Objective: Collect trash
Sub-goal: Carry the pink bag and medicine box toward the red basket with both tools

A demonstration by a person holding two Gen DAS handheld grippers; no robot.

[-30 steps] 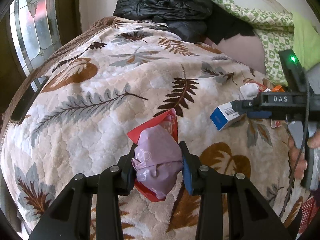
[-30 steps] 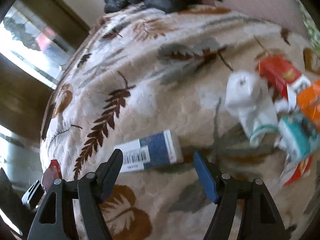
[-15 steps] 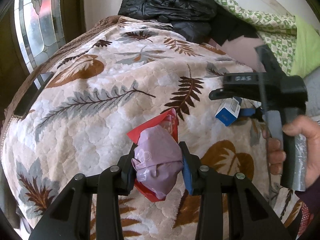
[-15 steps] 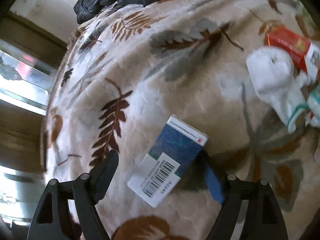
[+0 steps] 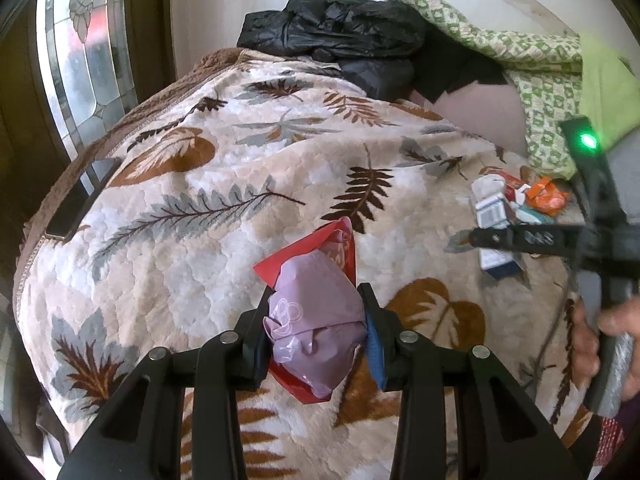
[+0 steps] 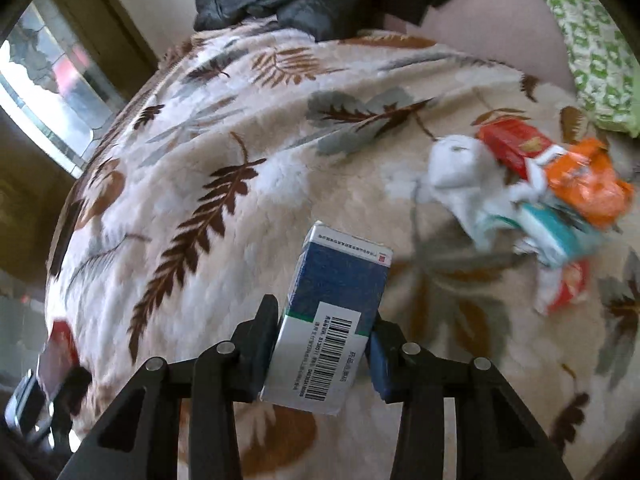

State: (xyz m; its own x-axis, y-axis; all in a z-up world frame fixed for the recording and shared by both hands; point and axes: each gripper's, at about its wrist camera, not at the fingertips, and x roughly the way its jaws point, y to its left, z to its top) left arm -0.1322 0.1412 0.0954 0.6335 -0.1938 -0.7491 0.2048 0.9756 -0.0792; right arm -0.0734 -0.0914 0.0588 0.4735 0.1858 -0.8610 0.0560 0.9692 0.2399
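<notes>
Left wrist view: left gripper (image 5: 316, 330) clamps a crumpled lilac bag (image 5: 314, 322) together with a red wrapper (image 5: 320, 242), both fingers pressed against the bundle above the leaf-patterned blanket (image 5: 208, 216).
Right gripper, seen from the left wrist: right gripper (image 5: 496, 240) appears side-on to the right of the lilac bag, with a green light on its body and a hand (image 5: 600, 344) on its handle; the blue and white box (image 5: 496, 236) sticks out above and below its finger, but how tightly it is gripped cannot be told from here.
Right wrist view: right gripper (image 6: 324, 338) is closed onto the blue and white box (image 6: 332, 320), barcode facing the camera, box tilted with its far end toward the trash pile.
Trash pile: white tissue (image 6: 460, 176), red box (image 6: 514, 144), orange wrapper (image 6: 588, 180) and teal packet (image 6: 552, 232) lie touching one another on the blanket (image 6: 208, 152), right of and beyond the held box; motion blur softens their edges.
Only in the right wrist view: the pile's separate pieces, and the left gripper's bundle as a blurred red and lilac shape at the lower left edge.
Only in the left wrist view: the hand.
Far edge of the blanket: black garment (image 5: 344, 36) and green patterned cloth (image 5: 532, 64).
Left of the blanket: patterned glass window (image 5: 80, 48).
</notes>
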